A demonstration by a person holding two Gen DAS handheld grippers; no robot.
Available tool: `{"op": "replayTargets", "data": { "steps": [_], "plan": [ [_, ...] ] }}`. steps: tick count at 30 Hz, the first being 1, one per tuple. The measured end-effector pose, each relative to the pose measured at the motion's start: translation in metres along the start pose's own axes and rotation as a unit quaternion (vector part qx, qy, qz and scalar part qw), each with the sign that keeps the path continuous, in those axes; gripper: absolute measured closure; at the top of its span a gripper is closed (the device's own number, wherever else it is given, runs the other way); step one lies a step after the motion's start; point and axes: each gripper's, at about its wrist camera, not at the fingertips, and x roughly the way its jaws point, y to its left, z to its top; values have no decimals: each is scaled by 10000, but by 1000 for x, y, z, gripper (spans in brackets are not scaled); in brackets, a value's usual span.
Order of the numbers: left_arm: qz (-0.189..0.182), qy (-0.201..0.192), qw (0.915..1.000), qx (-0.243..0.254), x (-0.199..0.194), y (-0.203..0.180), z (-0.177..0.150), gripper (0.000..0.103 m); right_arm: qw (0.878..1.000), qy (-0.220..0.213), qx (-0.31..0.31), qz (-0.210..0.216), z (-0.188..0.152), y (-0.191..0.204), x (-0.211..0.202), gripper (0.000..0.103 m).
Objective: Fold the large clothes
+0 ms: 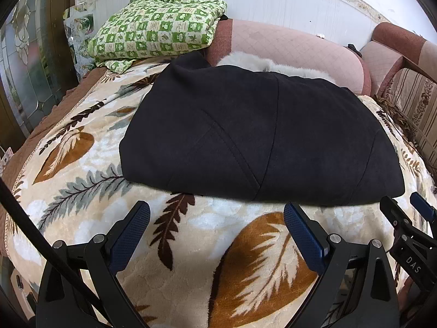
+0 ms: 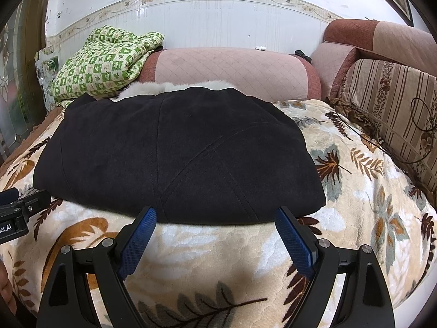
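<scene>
Left hand-held gripper [image 1: 217, 214]: jaws spread wide, nothing between them; it hangs over the blanket just short of the coat's near edge, toward the coat's left half.
Right hand-held gripper [image 2: 215, 216]: jaws spread wide, gripping nothing; its blue fingertips [image 2: 148, 216] sit right at the coat's near edge, though I cannot tell whether they touch the cloth.
Grippers together: side by side, each one's tip showing at the margin of the other's view.
Coat [image 1: 259, 139]: dark, folded into a thick rounded bundle with stitched seams on top, lying flat in the middle of the bed.
Fur trim [image 1: 273, 64]: pale, peeking out at the coat's far edge.
Blanket [image 1: 90, 205]: cream plush with brown and grey leaf prints, spread under the coat and covering the bed on every side of it.
Quilt [image 1: 158, 27]: green and white check, folded, behind the coat on its far left.
Bolster [image 2: 232, 71]: pink quilted, running along directly behind the coat.
Cushion [image 2: 396, 114]: striped with a floral pattern, well to the right of the coat.
Wall [image 2: 218, 19]: white tile with a floral border strip, beyond the bolster.
</scene>
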Motion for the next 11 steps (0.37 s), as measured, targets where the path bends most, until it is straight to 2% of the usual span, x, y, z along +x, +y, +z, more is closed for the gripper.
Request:
{"op": "replayTargets", "data": {
  "steps": [11],
  "plan": [
    [56,-102,9999,41,-3,0,1,5,10000,3,-43,-33,-1,-2,2,12]
  ]
}}
